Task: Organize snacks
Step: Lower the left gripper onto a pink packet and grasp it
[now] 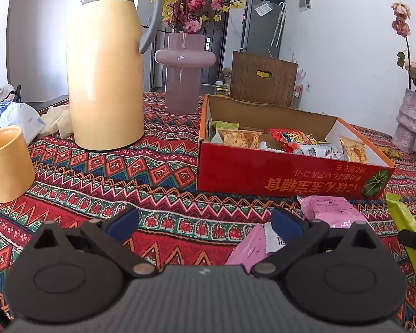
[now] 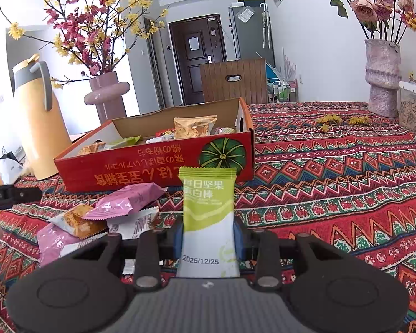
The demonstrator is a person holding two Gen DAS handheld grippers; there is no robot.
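- The right gripper (image 2: 208, 234) is clamped on a green-and-white snack packet (image 2: 208, 211), its two blue pads pressed against the packet's long edges, one on each side.
- The packet stands upright between the fingers, green end up and white end down toward the camera, with a printed date on the white part.
- In the right wrist view the packet's top edge overlaps the front wall of the red cardboard box (image 2: 152, 163), which sits behind it on the patterned tablecloth (image 2: 332, 183).
- The box is open on top and holds several packets, among them an orange-gold one (image 2: 194, 126) propped near its far wall.
- Left of the held packet, a loose heap lies on the cloth in front of the box: a pink packet (image 2: 130, 198) on top, an orange one (image 2: 77, 220) and a white one (image 2: 137, 223) beside it.
- The left gripper (image 1: 205, 222) hovers low over the cloth with its jaws wide apart and nothing between them.
- A pink packet (image 1: 328, 211) lies on the cloth just past its right-hand finger, close to the box's front wall (image 1: 277, 172); another pink one (image 1: 249, 249) is partly hidden under that finger.
- A yellow jug (image 1: 105, 75) with a grey handle and a yellow cup (image 1: 7, 163) stand to the left of the box, and a pink vase (image 1: 183, 72) of flowering branches stands behind it.
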